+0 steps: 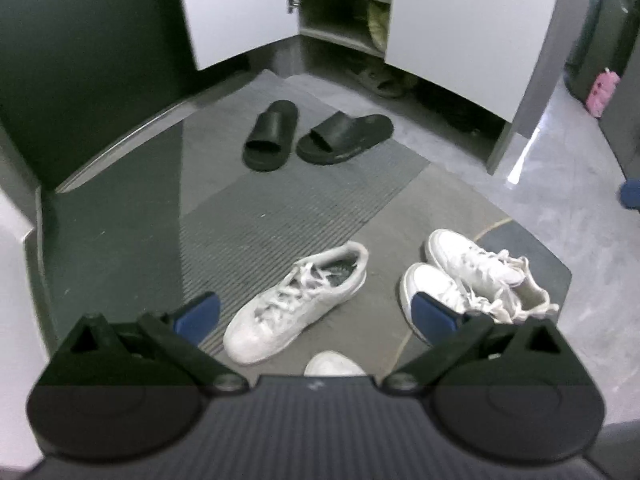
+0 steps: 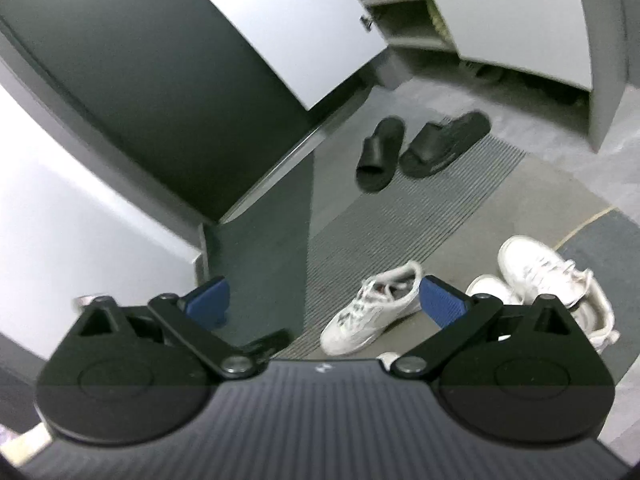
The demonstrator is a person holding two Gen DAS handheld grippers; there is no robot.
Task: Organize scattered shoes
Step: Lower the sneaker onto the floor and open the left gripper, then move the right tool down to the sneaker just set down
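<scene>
Both pairs of fingers stand spread wide with nothing between them: the left gripper point(image 1: 316, 314) and the right gripper point(image 2: 326, 300) hang above the floor mat point(image 1: 256, 216). On the mat a lone white sneaker point(image 1: 296, 304) lies slanted, near a pair of white sneakers point(image 1: 476, 280) set side by side. Farther off, two black slides point(image 1: 316, 134) sit together in front of the open shoe cabinet point(image 1: 344, 12), whose white doors point(image 1: 236, 8) stand ajar

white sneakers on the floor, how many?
4: one lone sneaker lying angled on the mat, a pair side by side to its right, and a toe partly hidden behind the left gripper body.
</scene>
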